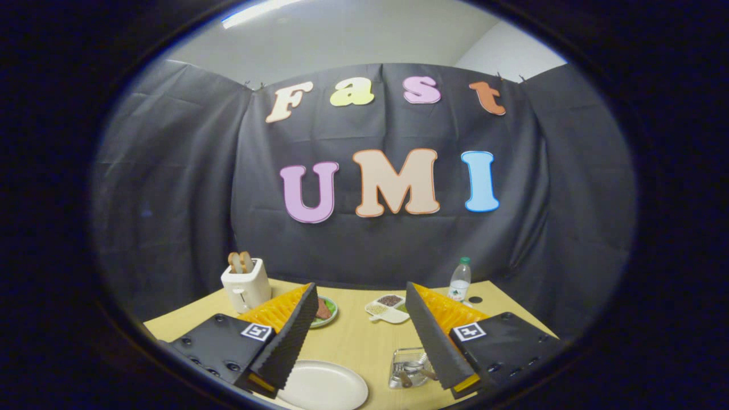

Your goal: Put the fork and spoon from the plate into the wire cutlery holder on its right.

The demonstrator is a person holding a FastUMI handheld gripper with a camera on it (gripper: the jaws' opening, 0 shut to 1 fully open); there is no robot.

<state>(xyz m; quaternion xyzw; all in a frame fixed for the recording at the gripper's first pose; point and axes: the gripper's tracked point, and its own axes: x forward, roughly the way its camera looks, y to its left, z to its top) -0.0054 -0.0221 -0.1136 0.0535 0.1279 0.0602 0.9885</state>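
My gripper [361, 288] is open, its two orange-and-black fingers spread wide above the wooden table [353, 341]. Below and between the fingers lies a white plate [322, 385]; its visible part is bare. To the plate's right, close against the right finger [435, 336], stands the wire cutlery holder [408, 367]. Metal pieces of cutlery [414, 373] with brownish ends rest inside it, partly hidden by that finger. I cannot tell fork from spoon. Nothing is between my fingers.
Beyond the left finger stands a white toaster [246, 285] with bread in it, beside a small green plate of food [326, 311]. Ahead are a white divided dish [388, 307], a water bottle [459, 279] and a dark cap [475, 299]. Black cloth walls the table's far side.
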